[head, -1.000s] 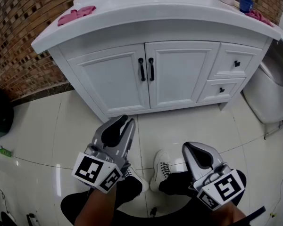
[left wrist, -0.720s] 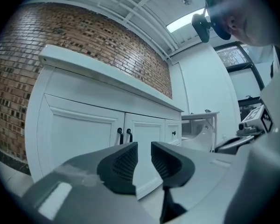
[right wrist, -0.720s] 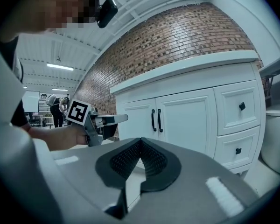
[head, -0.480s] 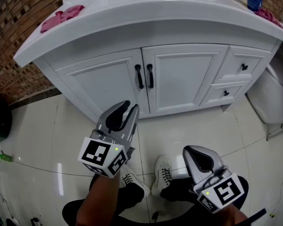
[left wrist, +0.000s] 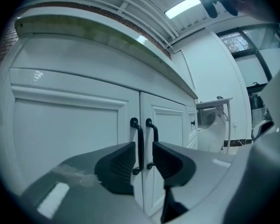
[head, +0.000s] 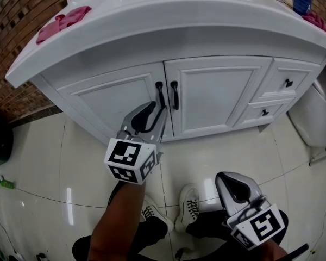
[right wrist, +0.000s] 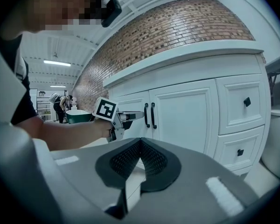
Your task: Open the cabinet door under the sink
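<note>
The left tongs (head: 155, 107) are spreading their jaws, and nothing is pinched yet. In the left gripper view the slim black bar handle (left wrist: 139, 143) of the left white panelled cabinet door (head: 117, 99) shows in the gap between the two pads, but it seems to be a little ahead of them. Compared with one second ago, these tongs have travelled forward from above the pale tiled floor (head: 49, 156) to just before the middle seam of the cabinet, and the jaws have become wider. The right tongs (head: 231, 179) are pressed together and empty, low beside the person's white shoes (head: 187, 200) and well apart from the cabinet. Both doors under the curved white sink worktop (head: 152, 20) are fully closed, with the second black handle (head: 174, 94) just beside the first. I judge that the reach is almost finished. What remains is to bring the pads around the handle, close them and pull the door outward.
</note>
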Demonstrator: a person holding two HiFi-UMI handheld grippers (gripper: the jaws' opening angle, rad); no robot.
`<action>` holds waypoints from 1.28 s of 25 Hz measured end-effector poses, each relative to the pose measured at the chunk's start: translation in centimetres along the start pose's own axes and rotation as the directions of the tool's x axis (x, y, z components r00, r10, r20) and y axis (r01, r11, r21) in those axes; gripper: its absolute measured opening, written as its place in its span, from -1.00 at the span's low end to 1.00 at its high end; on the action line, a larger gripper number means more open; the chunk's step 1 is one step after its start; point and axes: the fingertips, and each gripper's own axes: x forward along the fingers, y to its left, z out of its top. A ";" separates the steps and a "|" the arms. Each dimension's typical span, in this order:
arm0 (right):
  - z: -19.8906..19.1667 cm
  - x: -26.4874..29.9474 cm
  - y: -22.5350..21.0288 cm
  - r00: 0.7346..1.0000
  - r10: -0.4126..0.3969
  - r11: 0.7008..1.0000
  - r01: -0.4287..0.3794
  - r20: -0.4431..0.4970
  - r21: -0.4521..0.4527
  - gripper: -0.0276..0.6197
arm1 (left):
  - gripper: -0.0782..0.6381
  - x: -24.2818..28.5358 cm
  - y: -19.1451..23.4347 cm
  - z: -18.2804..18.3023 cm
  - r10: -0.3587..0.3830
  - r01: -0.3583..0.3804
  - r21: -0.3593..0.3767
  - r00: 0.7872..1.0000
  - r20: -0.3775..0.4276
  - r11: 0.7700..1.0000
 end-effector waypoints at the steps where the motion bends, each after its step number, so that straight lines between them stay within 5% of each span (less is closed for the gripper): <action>1: -0.1 0.0 -0.3 1.000 -0.006 1.000 0.006 -0.002 0.000 -0.90 | -0.45 0.5 0.2 -0.2 -0.003 0.003 -0.005 1.000 -0.003 1.000; 10: 0.3 0.5 -1.5 1.000 -0.026 1.000 0.026 0.010 0.009 -0.90 | -0.60 2.5 0.5 0.1 0.013 -0.013 0.019 1.000 0.004 1.000; 17: 0.1 -0.3 -1.4 1.000 -0.028 0.999 0.028 -0.002 0.016 -0.90 | -0.66 2.0 0.5 -0.1 0.032 -0.032 -0.032 0.999 0.000 0.999; 32: 1.5 -3.0 0.7 0.999 -0.031 0.999 0.031 0.033 0.020 -0.90 | -0.66 -3.2 -2.4 -0.7 -0.002 0.003 -0.040 1.000 0.014 0.999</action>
